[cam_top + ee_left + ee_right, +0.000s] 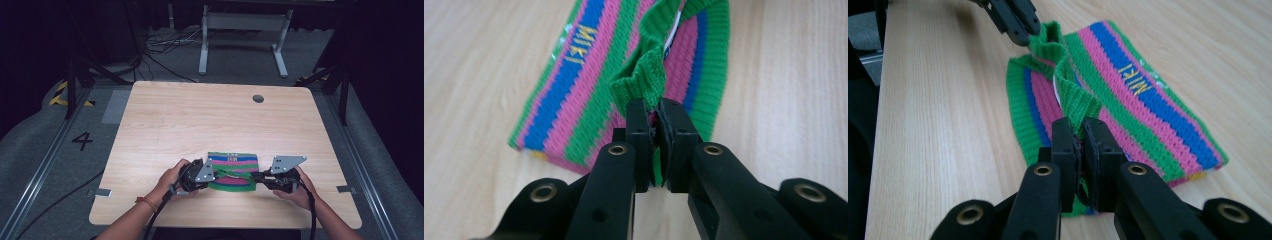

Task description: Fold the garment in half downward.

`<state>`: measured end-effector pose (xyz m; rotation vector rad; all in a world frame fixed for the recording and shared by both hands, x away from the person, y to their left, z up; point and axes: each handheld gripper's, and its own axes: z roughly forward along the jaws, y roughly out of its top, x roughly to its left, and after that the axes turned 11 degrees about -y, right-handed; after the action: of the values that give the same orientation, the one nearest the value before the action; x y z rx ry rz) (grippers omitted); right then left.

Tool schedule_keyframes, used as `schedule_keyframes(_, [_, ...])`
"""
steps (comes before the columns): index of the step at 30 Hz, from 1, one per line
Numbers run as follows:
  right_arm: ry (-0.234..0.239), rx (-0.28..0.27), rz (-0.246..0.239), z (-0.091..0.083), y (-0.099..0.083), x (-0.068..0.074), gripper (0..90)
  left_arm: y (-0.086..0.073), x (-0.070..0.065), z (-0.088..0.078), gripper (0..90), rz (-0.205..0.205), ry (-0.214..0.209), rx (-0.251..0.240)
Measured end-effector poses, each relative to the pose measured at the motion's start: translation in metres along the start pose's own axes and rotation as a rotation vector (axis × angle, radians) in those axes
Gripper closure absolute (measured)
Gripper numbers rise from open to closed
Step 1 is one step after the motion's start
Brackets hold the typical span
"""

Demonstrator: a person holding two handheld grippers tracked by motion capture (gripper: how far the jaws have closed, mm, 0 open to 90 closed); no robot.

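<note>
On the near half of the wooden table (pixel 200 120), at abt 6 o'clock from the tabletop's centre, lies a striped knit band (pixel 235 162) w/ green, pink & blue stripes, between the two tongs. Left gripper (pixel 214 175) sits at the band's 9 o'clock, held by the left hand (pixel 172 180); right gripper (pixel 255 176) at its 3 o'clock, held by the right hand (pixel 297 192). In left gripper view, the left gripper (pixel 657 107) has its jaws clenched on the band's (pixel 589 95) green edge, which is lifted & puckered off the table. In right gripper view, the right gripper (pixel 1080 125) is likewise clamped on the green edge of the band (pixel 1148 100), w/ the other tong at 11 o'clock, gripping the same raised edge. Yellow letters run along the blue stripe. The rest of the band lies flat on the wood.
</note>
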<state>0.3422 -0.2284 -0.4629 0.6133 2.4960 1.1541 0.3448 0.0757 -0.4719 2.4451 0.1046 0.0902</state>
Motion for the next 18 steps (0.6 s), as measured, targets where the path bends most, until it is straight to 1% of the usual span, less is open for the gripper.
schedule_keyframes(1, [0.001,0.013,0.000,0.000,-0.004,0.001,84.3,-0.002,-0.001,0.001,83.4,-0.003,-0.006,0.008])
schedule_keyframes(2, [0.002,0.018,0.005,0.000,-0.006,0.002,84.3,-0.003,-0.002,0.002,83.2,0.004,-0.003,0.013])
schedule_keyframes(3, [0.005,0.027,0.011,0.001,-0.009,0.003,84.3,-0.005,-0.004,0.003,82.7,-0.007,-0.009,0.019])
schedule_keyframes(4, [0.006,0.036,0.010,0.001,-0.012,0.003,84.2,-0.006,-0.004,0.004,81.9,0.002,-0.009,0.021])
schedule_keyframes(5, [0.008,0.049,0.012,0.002,-0.016,0.005,83.4,-0.008,-0.005,0.004,81.3,0.005,-0.004,0.035])
schedule_keyframes(7, [0.009,0.054,0.016,0.003,-0.020,0.006,82.5,-0.012,-0.005,0.007,80.9,-0.001,-0.010,0.030])
schedule_keyframes(9, [0.007,0.051,0.029,0.004,-0.023,0.008,81.4,-0.015,-0.003,0.008,80.4,-0.010,-0.017,0.013])
schedule_keyframes(10, [0.004,0.060,0.025,0.005,-0.024,0.009,81.1,-0.016,-0.003,0.008,80.3,-0.018,-0.015,0.010])
schedule_keyframes(11, [-0.002,0.065,0.018,0.006,-0.025,0.009,81.0,-0.016,-0.002,0.008,80.3,-0.015,-0.022,0.006])
schedule_keyframes(12, [0.000,0.066,0.021,0.007,-0.027,0.009,80.9,-0.017,-0.002,0.009,79.9,-0.013,-0.020,0.005])
schedule_keyframes(13, [0.002,0.065,0.031,0.007,-0.028,0.009,80.9,-0.019,-0.003,0.009,79.5,-0.010,-0.009,-0.004])
schedule_keyframes(15, [-0.006,0.064,0.027,0.008,-0.029,0.009,81.0,-0.020,-0.001,0.010,79.4,-0.024,-0.010,-0.017])
schedule_keyframes(16, [-0.013,0.063,0.026,0.009,-0.029,0.008,81.1,-0.020,0.000,0.010,79.2,-0.020,-0.014,-0.014])
schedule_keyframes(17, [-0.016,0.066,0.024,0.010,-0.030,0.007,81.1,-0.020,0.000,0.010,78.7,-0.016,-0.007,-0.017])
schedule_keyframes(18, [-0.020,0.067,0.022,0.011,-0.030,0.007,81.1,-0.021,0.002,0.011,77.9,-0.027,-0.007,-0.025])
